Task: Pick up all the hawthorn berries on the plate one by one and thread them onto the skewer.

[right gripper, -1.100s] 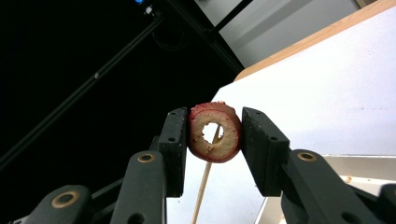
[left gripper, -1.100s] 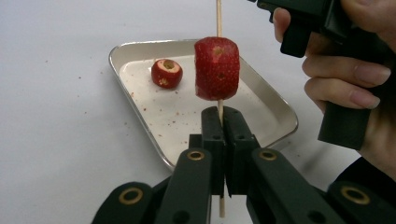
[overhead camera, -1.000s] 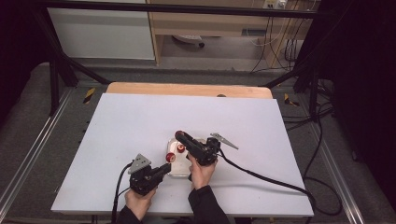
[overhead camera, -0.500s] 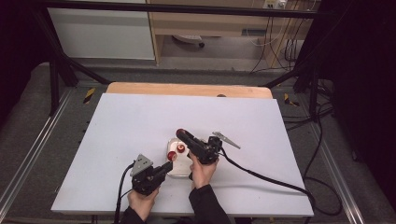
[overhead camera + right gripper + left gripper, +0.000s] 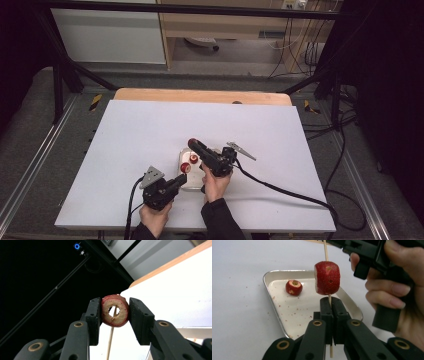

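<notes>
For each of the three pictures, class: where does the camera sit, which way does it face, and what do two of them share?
High view: above the person's side, facing forward and down on the white table; forearms show.
Left gripper view: on the left gripper, facing the silver metal tray; the other hand shows.
Right gripper view: on the right gripper, tilted upward.
Shared: the thin wooden skewer through the red hollow fruit piece.

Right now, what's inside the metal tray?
In the shallow silver metal tray lies one small red cored fruit piece amid red crumbs. The near right part is covered by the left tool, shut on a thin wooden skewer carrying another red piece.
</notes>
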Demonstrator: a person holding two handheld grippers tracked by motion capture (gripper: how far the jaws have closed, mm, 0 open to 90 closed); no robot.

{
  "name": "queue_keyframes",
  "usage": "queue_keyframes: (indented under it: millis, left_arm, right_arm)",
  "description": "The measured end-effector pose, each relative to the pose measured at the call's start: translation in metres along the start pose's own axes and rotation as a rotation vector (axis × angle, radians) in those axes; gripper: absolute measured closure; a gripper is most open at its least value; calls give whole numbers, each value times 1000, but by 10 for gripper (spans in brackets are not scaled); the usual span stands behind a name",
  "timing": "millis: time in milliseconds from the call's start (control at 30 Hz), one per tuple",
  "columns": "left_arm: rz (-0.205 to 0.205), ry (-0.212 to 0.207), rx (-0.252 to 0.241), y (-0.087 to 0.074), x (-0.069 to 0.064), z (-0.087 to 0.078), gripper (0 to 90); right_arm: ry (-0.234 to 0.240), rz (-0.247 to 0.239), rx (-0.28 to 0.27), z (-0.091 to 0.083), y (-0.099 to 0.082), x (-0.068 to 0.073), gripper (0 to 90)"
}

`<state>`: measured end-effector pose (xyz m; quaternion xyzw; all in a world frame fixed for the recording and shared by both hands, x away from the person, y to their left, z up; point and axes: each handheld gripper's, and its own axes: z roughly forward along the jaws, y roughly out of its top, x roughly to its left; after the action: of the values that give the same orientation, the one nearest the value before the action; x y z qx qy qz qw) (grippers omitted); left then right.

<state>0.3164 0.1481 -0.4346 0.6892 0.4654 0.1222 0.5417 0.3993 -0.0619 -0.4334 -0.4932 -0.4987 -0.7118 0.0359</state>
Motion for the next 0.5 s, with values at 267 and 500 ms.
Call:
queue_keyframes:
  millis: [267, 500]
  left_arm:
    - [-3, 7, -7, 9, 6, 9, 887]
    - [1, 0, 5, 12, 10, 14, 887]
  right_arm:
    - [3, 1, 46, -2, -6, 1, 630]
    - [-2, -17, 56, -2, -10, 0, 628]
